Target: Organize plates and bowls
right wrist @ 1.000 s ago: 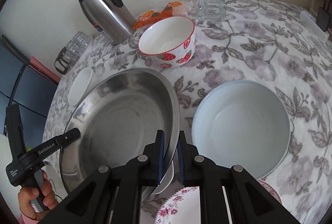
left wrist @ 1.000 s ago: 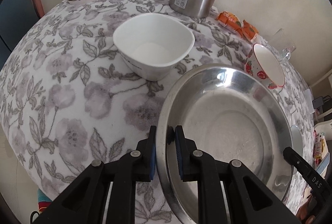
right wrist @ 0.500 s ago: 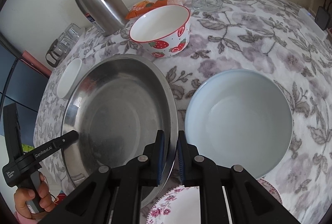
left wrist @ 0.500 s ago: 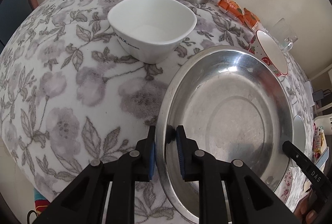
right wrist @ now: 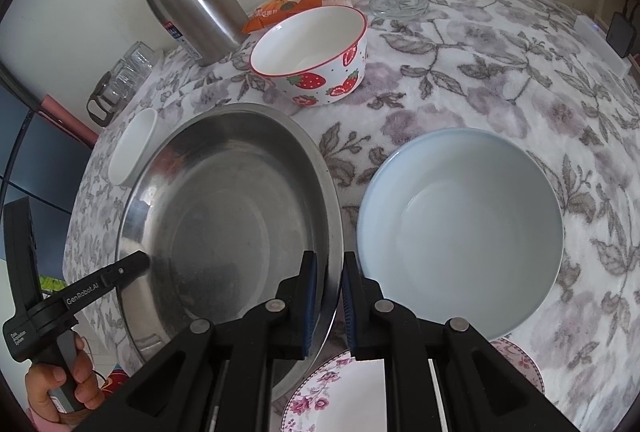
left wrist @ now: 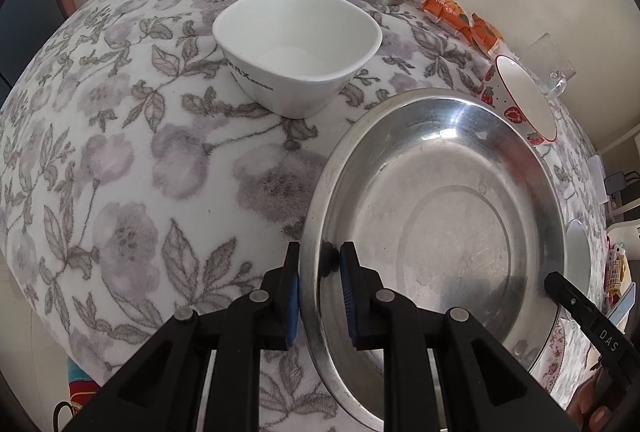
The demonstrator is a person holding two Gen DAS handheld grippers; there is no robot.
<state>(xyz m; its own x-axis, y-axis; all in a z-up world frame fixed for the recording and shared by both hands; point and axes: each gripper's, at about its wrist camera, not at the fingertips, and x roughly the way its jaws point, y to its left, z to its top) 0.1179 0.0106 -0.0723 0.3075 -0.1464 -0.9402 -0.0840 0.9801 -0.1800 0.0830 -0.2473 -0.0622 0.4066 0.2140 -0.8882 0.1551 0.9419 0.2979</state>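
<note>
A wide stainless-steel basin (right wrist: 224, 216) is gripped at opposite rim edges. Just beside it a pale blue bowl (right wrist: 460, 232) is seen upright, a strawberry-patterned bowl (right wrist: 312, 51) behind, a square white bowl (left wrist: 296, 47) apart, and a floral plate (right wrist: 344, 392) nearest.

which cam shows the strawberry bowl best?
Right wrist: the strawberry bowl sits upright and whole, with its red rim, inside and berry pattern visible. Left wrist shows only an edge-on sliver squeezed near the frame edge behind the steel pan.
</note>
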